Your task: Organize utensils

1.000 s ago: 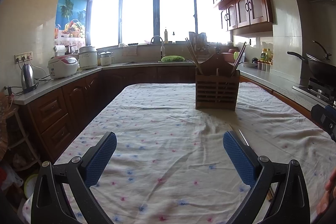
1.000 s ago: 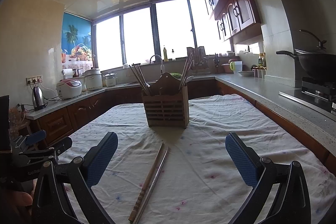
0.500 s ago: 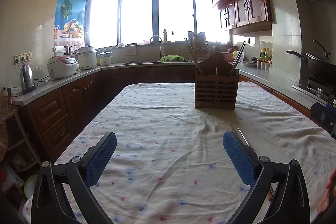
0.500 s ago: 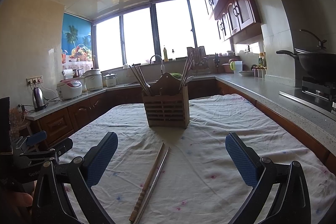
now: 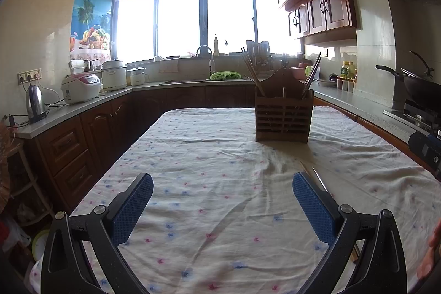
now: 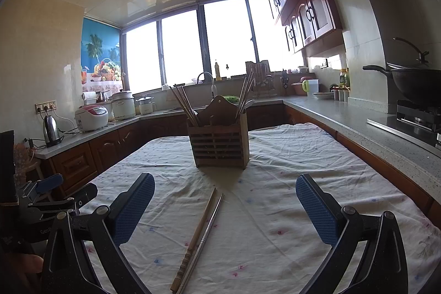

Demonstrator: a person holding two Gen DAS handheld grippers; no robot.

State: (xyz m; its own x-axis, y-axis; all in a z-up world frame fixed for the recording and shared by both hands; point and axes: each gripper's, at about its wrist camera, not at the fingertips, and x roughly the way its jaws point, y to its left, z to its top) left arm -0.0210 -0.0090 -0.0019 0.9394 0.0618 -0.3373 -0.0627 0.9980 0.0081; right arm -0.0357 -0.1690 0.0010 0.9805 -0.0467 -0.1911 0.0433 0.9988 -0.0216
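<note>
A wooden utensil holder (image 6: 219, 141) stands on the clothed table (image 6: 289, 156), with several chopsticks leaning out of its left and right compartments; it also shows in the left wrist view (image 5: 283, 116). A wooden chopstick (image 6: 195, 236) and a metal chopstick (image 6: 204, 239) lie side by side on the cloth between my right gripper's open fingers. My right gripper (image 6: 224, 205) is open and empty above them. My left gripper (image 5: 222, 207) is open and empty over bare cloth; the chopsticks' tips (image 5: 317, 177) show beside its right finger.
Counters run round the table: kettle (image 5: 35, 104), rice cooker (image 5: 80, 88) and pots on the left, sink with faucet (image 5: 205, 59) at the back, wok on a stove (image 6: 416, 86) at the right. The left gripper shows at the right wrist view's left edge (image 6: 52, 194).
Both views have shifted very slightly; the holder sits a touch nearer and higher. Both grippers stay open and empty. The chopsticks have not moved.
</note>
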